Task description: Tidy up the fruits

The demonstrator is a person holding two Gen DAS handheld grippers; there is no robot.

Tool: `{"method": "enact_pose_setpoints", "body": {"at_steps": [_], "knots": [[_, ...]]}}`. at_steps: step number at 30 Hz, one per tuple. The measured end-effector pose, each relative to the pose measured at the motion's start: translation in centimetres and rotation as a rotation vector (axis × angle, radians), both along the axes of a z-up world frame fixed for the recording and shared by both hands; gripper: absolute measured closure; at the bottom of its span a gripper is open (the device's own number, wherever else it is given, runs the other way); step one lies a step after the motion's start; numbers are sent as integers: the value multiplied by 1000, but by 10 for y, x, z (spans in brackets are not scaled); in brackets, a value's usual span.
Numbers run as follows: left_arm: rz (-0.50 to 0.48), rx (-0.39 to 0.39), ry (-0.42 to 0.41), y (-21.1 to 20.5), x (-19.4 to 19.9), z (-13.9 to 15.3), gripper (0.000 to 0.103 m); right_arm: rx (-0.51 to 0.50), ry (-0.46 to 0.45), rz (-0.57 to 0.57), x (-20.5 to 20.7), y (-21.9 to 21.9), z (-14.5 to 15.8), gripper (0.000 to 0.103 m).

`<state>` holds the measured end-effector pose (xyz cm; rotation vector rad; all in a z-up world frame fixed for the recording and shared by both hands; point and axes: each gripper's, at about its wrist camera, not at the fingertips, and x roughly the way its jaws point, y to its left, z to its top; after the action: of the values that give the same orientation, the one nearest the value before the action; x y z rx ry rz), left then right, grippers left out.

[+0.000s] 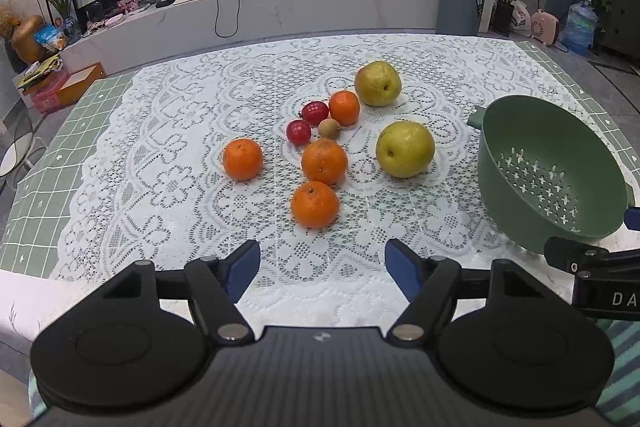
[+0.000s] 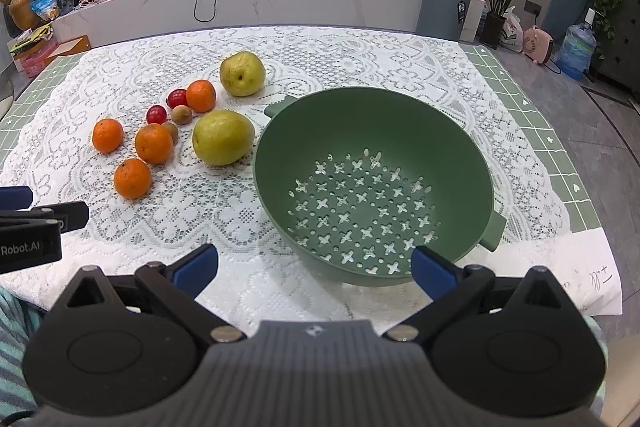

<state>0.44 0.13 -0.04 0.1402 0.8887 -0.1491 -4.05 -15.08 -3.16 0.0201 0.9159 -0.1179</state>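
Several oranges, such as the nearest orange (image 1: 315,204) (image 2: 132,178), lie on the lace cloth with two yellow-green pears (image 1: 405,148) (image 1: 377,83) (image 2: 223,136), two red cherry tomatoes (image 1: 298,131) and small brown kiwis (image 1: 329,128) (image 2: 181,114). An empty green colander (image 1: 548,167) (image 2: 374,183) stands right of the fruit. My left gripper (image 1: 322,265) is open and empty, just short of the nearest orange. My right gripper (image 2: 314,269) is open and empty at the colander's near rim.
The table carries a white lace cloth (image 1: 192,131) over a green checked cover (image 1: 44,163). Behind it are a white TV bench (image 1: 256,7), a grey bin (image 1: 460,3), potted plants and a water jug (image 1: 579,27). A written paper (image 2: 592,267) lies at the right front.
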Motion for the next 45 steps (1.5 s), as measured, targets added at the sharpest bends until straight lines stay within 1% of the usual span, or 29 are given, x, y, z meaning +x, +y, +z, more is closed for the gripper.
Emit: {"method": "enact_pose_setpoints", "body": {"at_steps": [45], "knots": [[0, -11, 7, 1, 1, 1, 19, 9, 15, 10, 4, 1, -2, 4]]}}
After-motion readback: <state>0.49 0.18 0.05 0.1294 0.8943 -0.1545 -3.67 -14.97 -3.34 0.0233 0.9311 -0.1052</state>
